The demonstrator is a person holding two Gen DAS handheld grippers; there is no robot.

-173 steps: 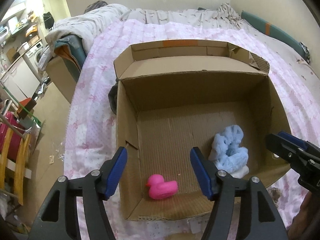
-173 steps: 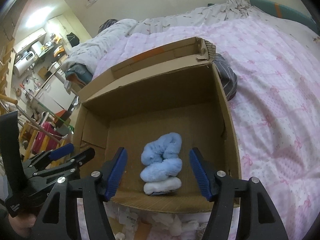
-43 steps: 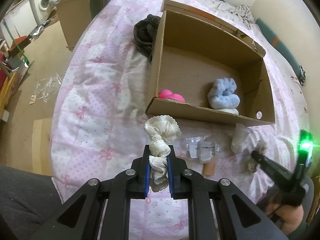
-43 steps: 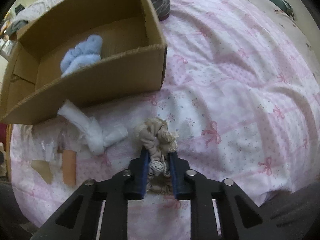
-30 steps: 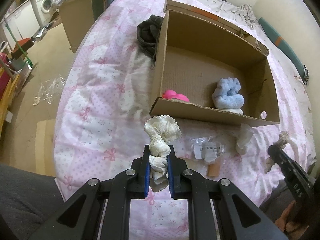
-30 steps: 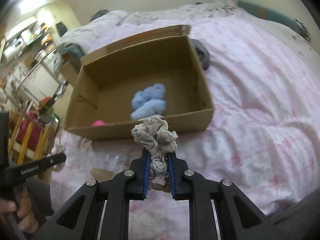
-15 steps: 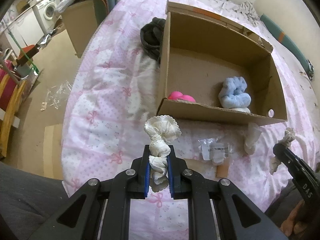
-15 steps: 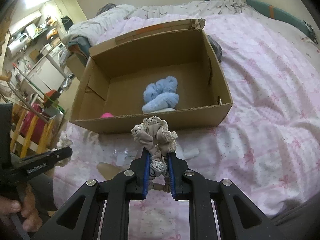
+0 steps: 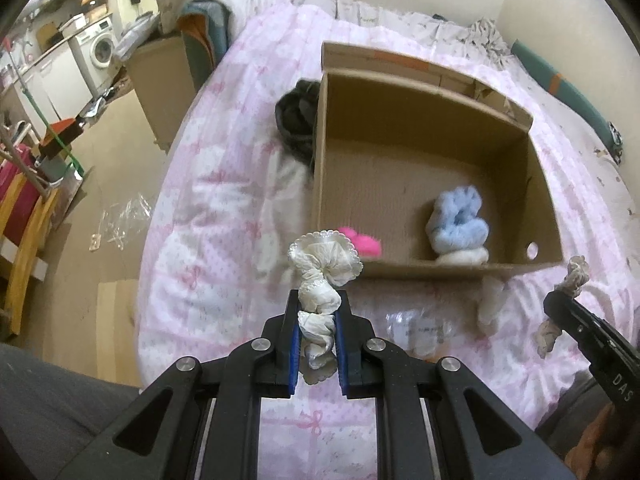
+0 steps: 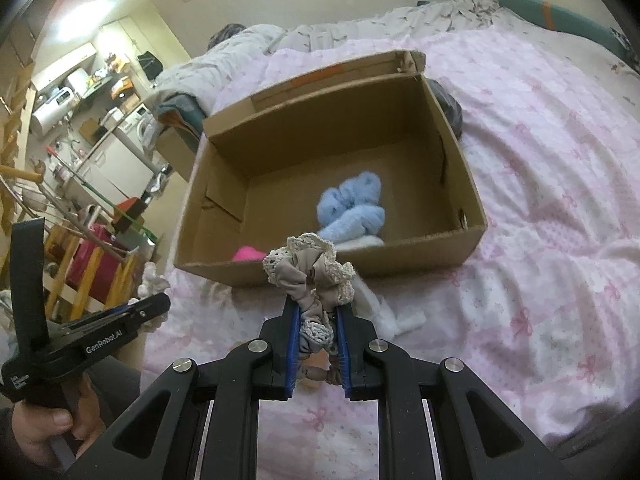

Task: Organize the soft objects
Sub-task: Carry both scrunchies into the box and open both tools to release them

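Observation:
My left gripper point(image 9: 318, 320) is shut on a white lace scrunchie point(image 9: 322, 268) and holds it above the pink bedspread, just short of the near wall of the open cardboard box point(image 9: 424, 270). My right gripper point(image 10: 318, 320) is shut on a beige lace-trimmed scrunchie point(image 10: 310, 270), also in front of the box point(image 10: 400, 256). Inside the box lie a fluffy blue scrunchie point(image 9: 456, 222) point(image 10: 352, 208) on something white and a pink toy duck point(image 9: 360, 242) point(image 10: 248, 254). Each gripper shows at the edge of the other's view, the right one point(image 9: 592, 336) and the left one point(image 10: 100, 334).
On the bed in front of the box lie a white knotted cloth point(image 10: 380, 308), a clear plastic wrapper point(image 9: 408, 324) and a small tan piece. A dark garment point(image 9: 298, 118) lies against the box's far left side. The floor and furniture are off the bed's left edge.
Both grippers, open over the box earlier, have since closed on scrunchies. In the last second both have carried them closer to the box's near wall.

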